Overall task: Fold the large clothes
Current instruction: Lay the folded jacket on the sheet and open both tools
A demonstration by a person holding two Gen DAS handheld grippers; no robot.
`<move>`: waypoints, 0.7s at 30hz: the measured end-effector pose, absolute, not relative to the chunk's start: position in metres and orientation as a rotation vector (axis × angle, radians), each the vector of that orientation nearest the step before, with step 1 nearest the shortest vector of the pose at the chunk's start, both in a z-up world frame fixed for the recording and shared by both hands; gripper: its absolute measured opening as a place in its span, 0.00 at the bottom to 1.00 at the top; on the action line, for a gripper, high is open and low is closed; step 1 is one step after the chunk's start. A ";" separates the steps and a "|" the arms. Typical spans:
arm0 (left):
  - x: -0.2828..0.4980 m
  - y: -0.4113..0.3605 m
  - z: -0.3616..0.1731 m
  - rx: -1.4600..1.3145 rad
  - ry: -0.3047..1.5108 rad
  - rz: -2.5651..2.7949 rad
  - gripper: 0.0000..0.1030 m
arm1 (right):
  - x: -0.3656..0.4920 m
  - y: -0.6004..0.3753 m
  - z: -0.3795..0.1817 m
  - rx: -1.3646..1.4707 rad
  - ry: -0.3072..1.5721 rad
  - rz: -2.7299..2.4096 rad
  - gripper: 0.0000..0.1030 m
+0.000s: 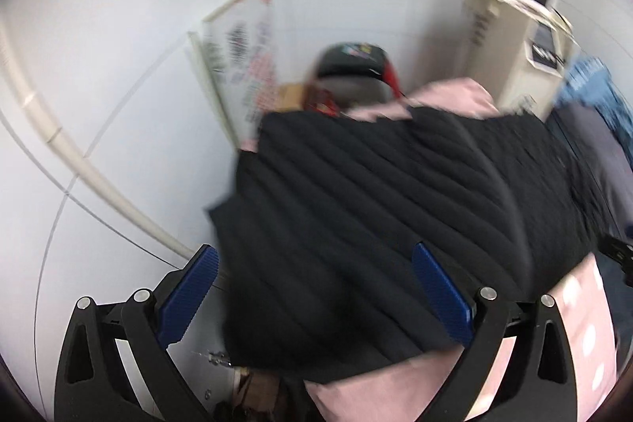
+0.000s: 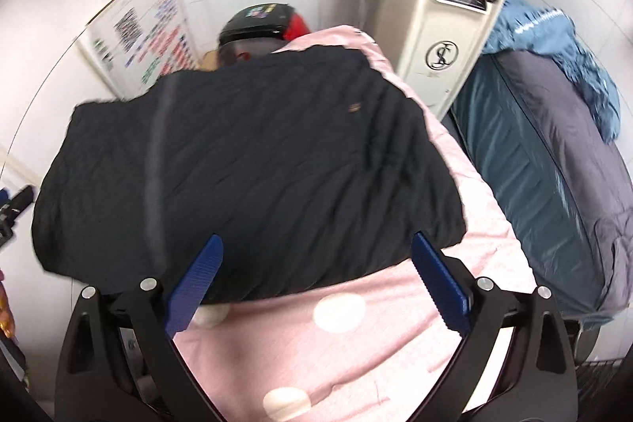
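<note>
Black quilted garment (image 2: 245, 161) lies spread flat on a bed with a pink dotted cover (image 2: 356, 343), reaching toward the far end near the wall poster (image 2: 146, 30). Left gripper (image 1: 316, 295) has its jaws wide, nothing between the pads; the garment's near-left edge sits below and beyond it, no contact visible. Right gripper (image 2: 316, 283) likewise stands wide and empty, above the garment's near hem where it meets the pink cover. Both views are motion-blurred, so the exact edge positions are uncertain. Risks, judged: the garment's left side overhangs the bed edge in the left view; a one-sided pull could drag it off toward the floor. A low grasp at the hem may pinch the pink cover with the cloth and lift both. The slick quilted fabric could slip from the pads mid-fold, leaving an uneven fold. The white appliance (image 2: 443, 26) stands near the far right corner, a snag hazard on a wide swing.
</note>
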State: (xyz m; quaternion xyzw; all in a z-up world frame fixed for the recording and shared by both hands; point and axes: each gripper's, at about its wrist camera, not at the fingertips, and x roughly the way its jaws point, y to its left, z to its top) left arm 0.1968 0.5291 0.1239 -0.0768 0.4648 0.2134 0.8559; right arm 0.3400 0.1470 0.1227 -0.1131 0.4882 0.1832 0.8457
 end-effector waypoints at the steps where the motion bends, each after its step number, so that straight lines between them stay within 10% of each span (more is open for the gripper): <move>1: 0.197 0.517 0.121 -0.149 0.997 0.422 0.94 | 0.333 0.150 0.125 -0.249 1.030 0.391 0.92; 21: 0.181 0.451 0.069 -0.089 1.207 0.297 0.94 | 0.281 0.165 0.110 -0.341 1.058 0.399 0.92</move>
